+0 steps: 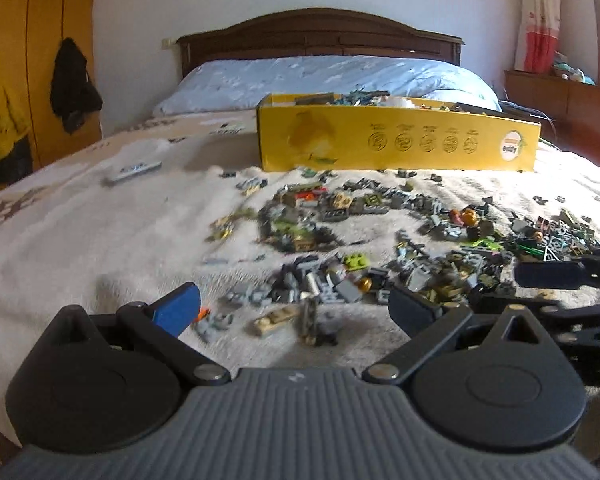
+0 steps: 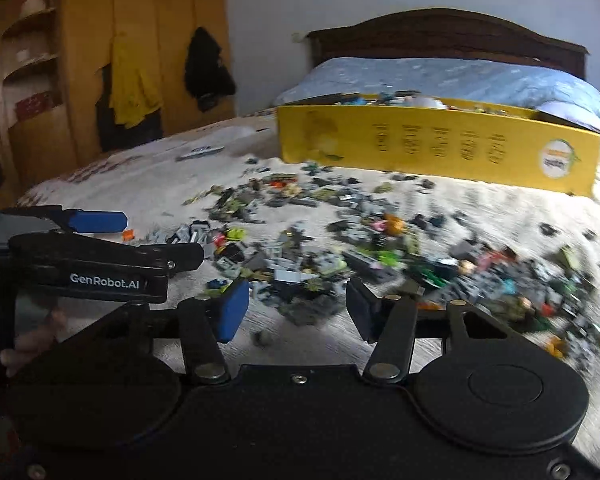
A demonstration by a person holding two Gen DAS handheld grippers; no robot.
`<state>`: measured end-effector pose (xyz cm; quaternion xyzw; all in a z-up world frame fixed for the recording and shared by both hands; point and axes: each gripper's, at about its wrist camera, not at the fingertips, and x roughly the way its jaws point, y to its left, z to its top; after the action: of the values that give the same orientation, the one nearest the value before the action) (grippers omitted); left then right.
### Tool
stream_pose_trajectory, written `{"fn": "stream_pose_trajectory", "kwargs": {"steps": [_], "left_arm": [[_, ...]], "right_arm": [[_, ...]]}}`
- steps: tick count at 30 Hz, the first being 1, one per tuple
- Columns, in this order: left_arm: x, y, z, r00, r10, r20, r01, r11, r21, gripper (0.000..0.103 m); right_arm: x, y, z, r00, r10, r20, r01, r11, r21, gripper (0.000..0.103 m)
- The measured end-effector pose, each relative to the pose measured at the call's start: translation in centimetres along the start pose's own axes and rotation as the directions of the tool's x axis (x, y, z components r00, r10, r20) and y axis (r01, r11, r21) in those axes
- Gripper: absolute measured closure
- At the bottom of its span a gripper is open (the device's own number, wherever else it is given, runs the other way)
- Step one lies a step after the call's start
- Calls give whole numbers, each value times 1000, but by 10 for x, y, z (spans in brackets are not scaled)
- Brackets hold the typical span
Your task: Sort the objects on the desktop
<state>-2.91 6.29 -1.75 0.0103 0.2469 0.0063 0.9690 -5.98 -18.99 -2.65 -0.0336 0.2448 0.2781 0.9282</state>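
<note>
A loose pile of small building bricks (image 1: 340, 236), mostly grey, black and green, lies spread over the cream bedcover. Behind it stands a long yellow cardboard box (image 1: 396, 140) with more bricks inside. My left gripper (image 1: 296, 308) hangs low over the near edge of the pile, its jaws wide apart, with small grey and tan pieces lying on the cover between them. My right gripper (image 2: 298, 312) is over the pile (image 2: 340, 248) to the right, jaws partly apart and gripping nothing. The box (image 2: 436, 148) shows beyond it. The picture is blurred.
A remote control (image 1: 134, 170) lies on the bedcover to the far left. A blue pillow (image 1: 320, 76) and a dark headboard are behind the box. A wardrobe with hanging clothes (image 2: 132, 84) stands on the left. A hand (image 2: 20, 344) holds the left gripper (image 2: 140, 240).
</note>
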Motion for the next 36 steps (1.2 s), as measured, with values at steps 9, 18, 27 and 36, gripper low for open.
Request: {"fn": "stream_pose_trajectory", "kwargs": {"steps": [9, 18, 27, 36], "left_arm": [[1, 3, -4, 1000, -16, 2, 16, 1000, 13, 0], [-4, -17, -2, 994, -107, 26, 105, 993, 61, 0], [20, -63, 8, 974, -226, -2, 226, 970, 91, 5], [26, -114, 6, 861, -507, -52, 509, 859, 53, 36]], "right_arm": [[32, 6, 0, 989, -146, -28, 144, 989, -39, 58], [-2, -49, -11, 929, -369, -22, 369, 924, 97, 54], [-32, -75, -17, 919, -392, 24, 386, 913, 132, 34], [-65, -80, -27, 900, -429, 77, 417, 899, 133, 21]]}}
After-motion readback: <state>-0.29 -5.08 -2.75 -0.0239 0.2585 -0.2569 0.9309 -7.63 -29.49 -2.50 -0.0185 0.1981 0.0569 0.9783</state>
